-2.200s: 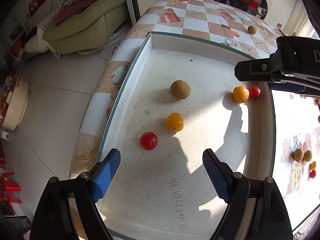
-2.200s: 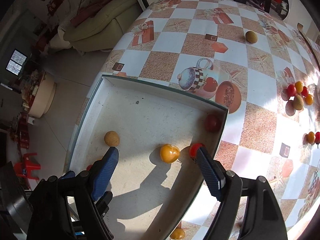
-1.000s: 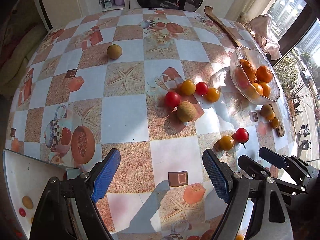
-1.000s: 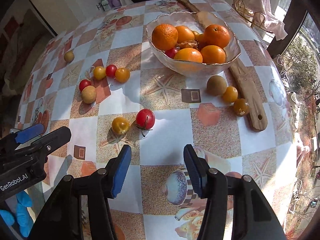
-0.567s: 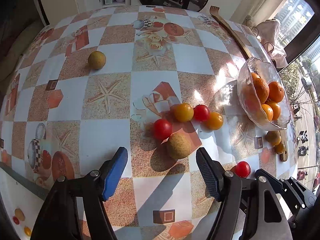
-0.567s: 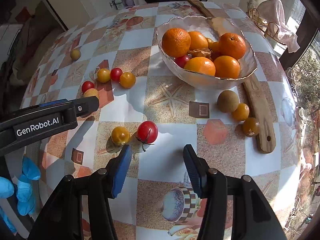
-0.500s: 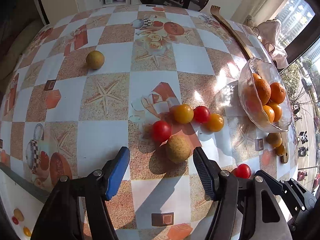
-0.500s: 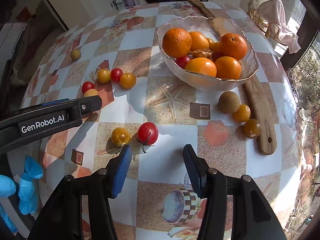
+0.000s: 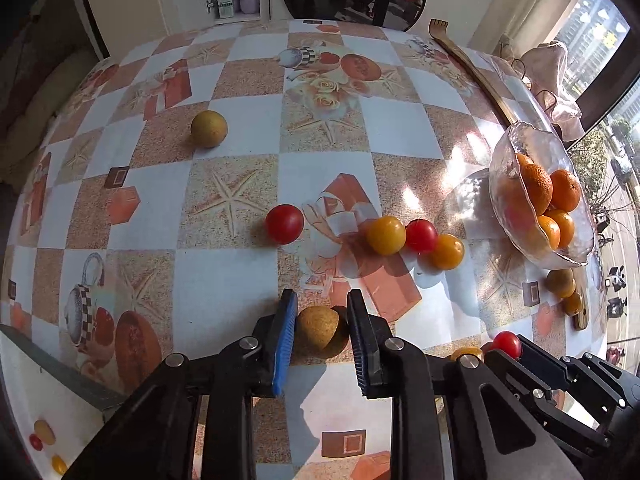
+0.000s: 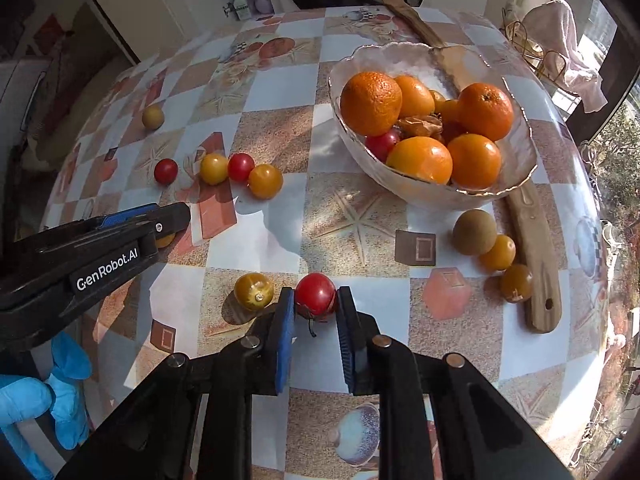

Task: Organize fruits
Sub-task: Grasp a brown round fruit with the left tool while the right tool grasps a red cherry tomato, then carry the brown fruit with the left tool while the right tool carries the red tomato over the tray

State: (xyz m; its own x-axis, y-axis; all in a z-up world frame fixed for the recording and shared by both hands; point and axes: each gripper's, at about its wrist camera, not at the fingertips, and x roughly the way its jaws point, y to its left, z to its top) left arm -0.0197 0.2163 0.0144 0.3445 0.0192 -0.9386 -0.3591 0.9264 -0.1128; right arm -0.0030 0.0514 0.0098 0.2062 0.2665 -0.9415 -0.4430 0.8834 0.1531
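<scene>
Left hand-held gripper (image 9: 319, 318) is closing, pinching the round tan fruit (image 9: 318, 327) on the checkered counter (image 9: 240, 264); right hand-held gripper (image 10: 316, 304) is pinching the red cherry tomato (image 10: 315, 293)

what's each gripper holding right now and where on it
Left gripper, closing: brown round fruit between its pads, at the sides. Right gripper: red tomato, clamped across its sides.

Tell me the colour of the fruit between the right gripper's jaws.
Red: a small red tomato, clearest in the right wrist view.

White tray (image 9: 24, 412) (left edge) cropped.
</scene>
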